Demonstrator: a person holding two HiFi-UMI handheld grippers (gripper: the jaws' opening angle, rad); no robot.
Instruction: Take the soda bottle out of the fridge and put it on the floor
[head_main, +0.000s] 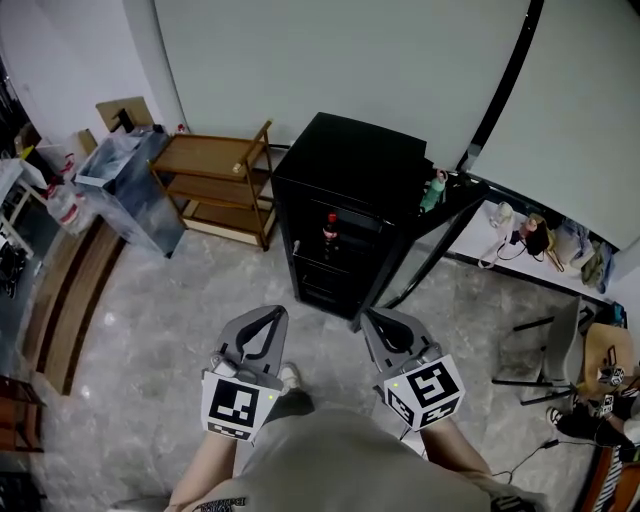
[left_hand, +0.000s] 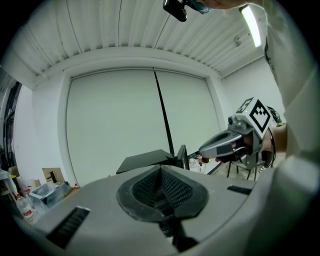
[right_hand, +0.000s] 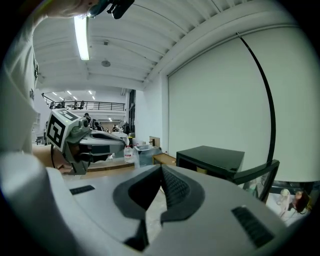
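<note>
The black fridge (head_main: 345, 190) stands in the middle of the room with its door (head_main: 440, 235) swung open to the right. A soda bottle (head_main: 329, 236) with a red label stands upright on a shelf inside. Both grippers hang in front of the person, well short of the fridge. My left gripper (head_main: 270, 317) and right gripper (head_main: 373, 318) are shut, with nothing between the jaws. In the left gripper view the jaws (left_hand: 160, 171) meet and the fridge top (left_hand: 147, 161) lies beyond. In the right gripper view my gripper (right_hand: 161, 172) points past the fridge (right_hand: 212, 157).
A wooden shelf cart (head_main: 225, 185) stands left of the fridge, with a grey bin (head_main: 130, 190) beside it. A white table (head_main: 520, 245) with small items runs behind the open door. A chair (head_main: 560, 345) is at the right. Grey floor (head_main: 170, 310) lies ahead.
</note>
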